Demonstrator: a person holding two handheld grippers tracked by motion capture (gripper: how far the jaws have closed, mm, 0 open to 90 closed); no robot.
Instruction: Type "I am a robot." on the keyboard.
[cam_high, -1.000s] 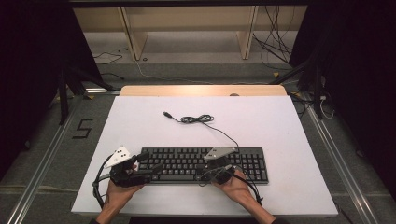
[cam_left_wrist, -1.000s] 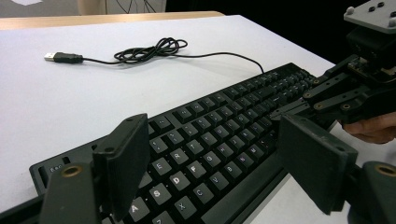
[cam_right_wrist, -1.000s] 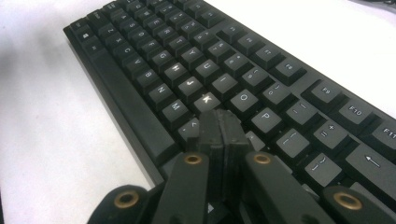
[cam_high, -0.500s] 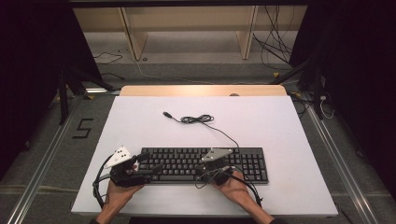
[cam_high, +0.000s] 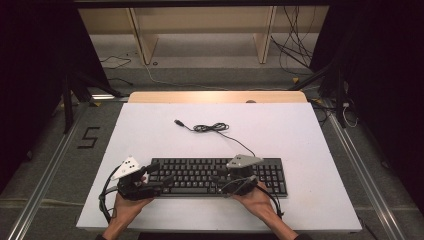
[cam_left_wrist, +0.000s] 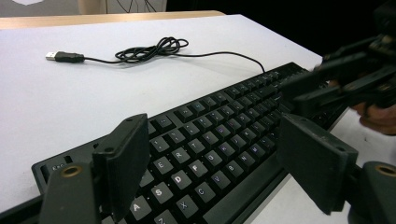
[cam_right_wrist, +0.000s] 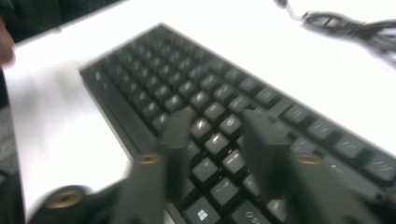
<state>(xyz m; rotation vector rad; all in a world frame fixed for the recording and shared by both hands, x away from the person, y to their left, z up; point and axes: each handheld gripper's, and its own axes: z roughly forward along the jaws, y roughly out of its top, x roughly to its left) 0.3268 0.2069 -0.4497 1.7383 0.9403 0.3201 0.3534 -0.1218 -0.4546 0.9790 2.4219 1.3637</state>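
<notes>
A black keyboard (cam_high: 200, 176) lies across the near part of the white table (cam_high: 300, 135). Its cable (cam_high: 212, 128) runs back in a loose coil to a USB plug (cam_high: 177, 121). My left gripper (cam_high: 159, 179) is open wide and straddles the keyboard's left end (cam_left_wrist: 210, 140) without pressing on it. My right gripper (cam_high: 220, 179) hovers over the keys toward the right. In the right gripper view, which is blurred, its jaws have just been opening and stand apart above the keys (cam_right_wrist: 217, 121) with nothing between them. The right gripper (cam_left_wrist: 336, 74) also shows in the left gripper view.
A wooden strip (cam_high: 215, 96) runs along the table's far edge, with shelf legs and loose cables on the floor (cam_high: 200, 60) behind it. Metal rails (cam_high: 45, 175) flank the table. The cable coil (cam_left_wrist: 149, 49) lies behind the keyboard.
The right gripper has shifted slightly over the keyboard. The left gripper, the keyboard and the cable have stayed where they were.
</notes>
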